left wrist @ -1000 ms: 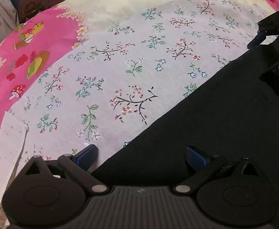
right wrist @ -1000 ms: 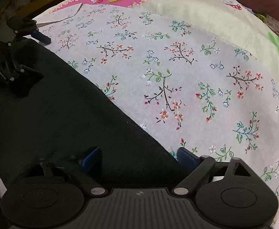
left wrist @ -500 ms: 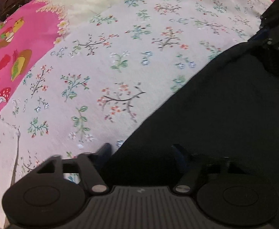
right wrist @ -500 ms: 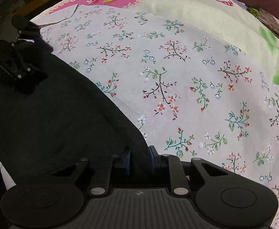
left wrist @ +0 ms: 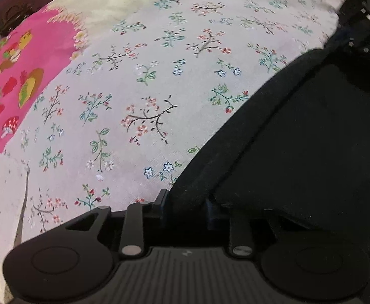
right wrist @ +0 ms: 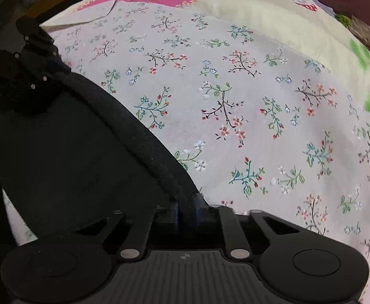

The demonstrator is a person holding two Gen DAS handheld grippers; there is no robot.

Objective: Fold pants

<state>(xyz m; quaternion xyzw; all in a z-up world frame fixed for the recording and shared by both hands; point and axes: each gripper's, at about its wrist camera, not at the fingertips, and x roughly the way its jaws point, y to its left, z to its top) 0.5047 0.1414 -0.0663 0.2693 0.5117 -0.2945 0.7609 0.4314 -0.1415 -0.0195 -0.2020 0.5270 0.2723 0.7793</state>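
The black pants (left wrist: 299,139) hang between my two grippers over a floral sheet (left wrist: 147,88). My left gripper (left wrist: 186,202) is shut on one corner of the pants' thick edge band. My right gripper (right wrist: 186,209) is shut on the other end of that band (right wrist: 134,136); the pants (right wrist: 58,157) fill the left of the right wrist view. The band runs taut between them. The right gripper shows at the left wrist view's top right (left wrist: 357,27); the left gripper shows at the right wrist view's upper left (right wrist: 28,63).
The floral sheet (right wrist: 261,101) lies over a bed with a pink cartoon-print cover (left wrist: 15,76) and a pale yellow part (right wrist: 273,12). A dark brown object (left wrist: 33,2) is at the far bed edge.
Both grippers went from open to shut on the pants' edge. The edge has lifted off the sheet and is pulled taut between them.
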